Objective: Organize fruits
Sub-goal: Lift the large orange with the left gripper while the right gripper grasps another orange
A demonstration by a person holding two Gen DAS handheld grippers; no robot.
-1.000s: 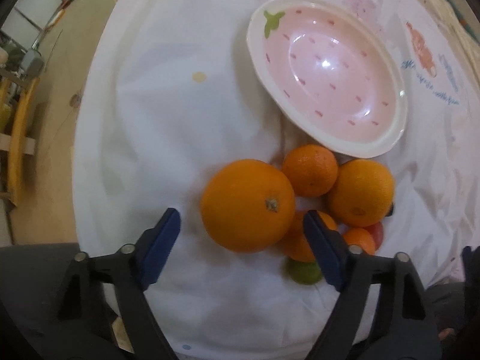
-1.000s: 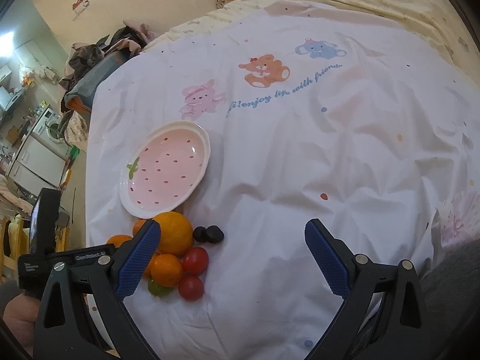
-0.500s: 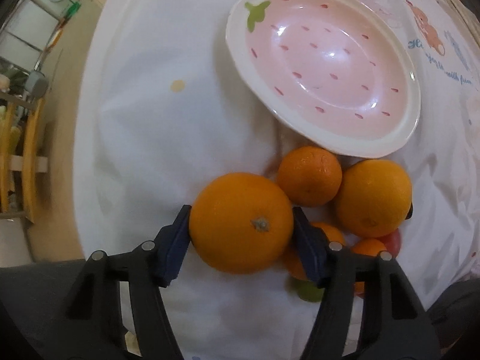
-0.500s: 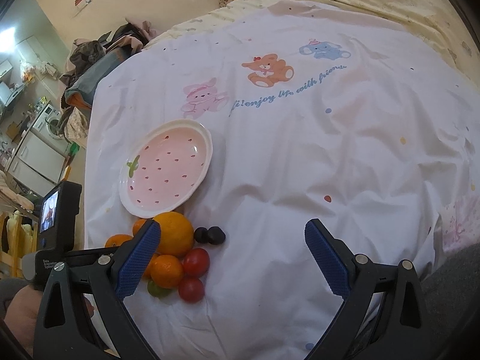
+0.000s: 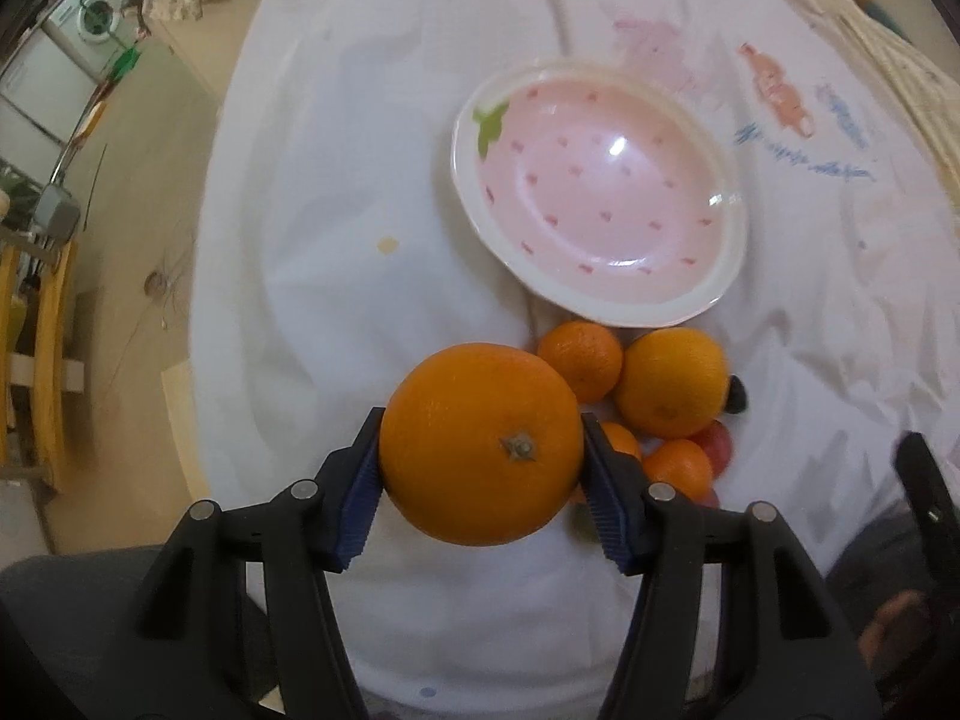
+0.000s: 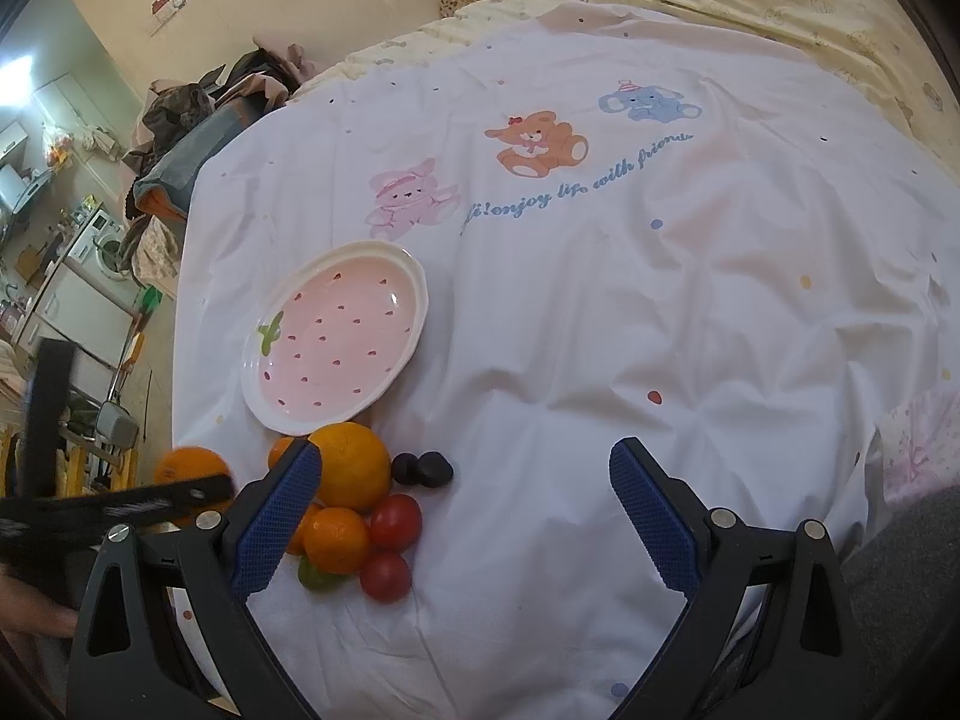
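Note:
My left gripper (image 5: 480, 427) has a large orange (image 5: 480, 444) between its blue pads; its jaws are closing on it, and both pads press its sides. The orange hangs above the sheet, stem toward the camera. In the right wrist view this orange (image 6: 189, 465) shows at the far left, behind the left gripper's black arm. Beyond it lies a pink strawberry-pattern plate (image 5: 600, 307), holding nothing. A fruit pile sits near the plate: an orange (image 6: 348, 465), a mandarin (image 5: 579, 357), two tomatoes (image 6: 395, 522), dark plums (image 6: 423, 468), a green fruit (image 6: 315, 577). My right gripper (image 6: 463, 450) is open, holding nothing.
A white sheet (image 6: 600, 330) printed with cartoon animals covers the bed. The bed's edge (image 5: 240, 180) runs along the left, with floor, a washing machine (image 5: 90, 18) and a wooden chair (image 5: 48, 330) beyond. Piled clothes (image 6: 198, 114) lie at the far corner.
The left jaws closed onto the large orange and lifted it off the sheet, away from the pile. The right gripper stayed where it was, still open.

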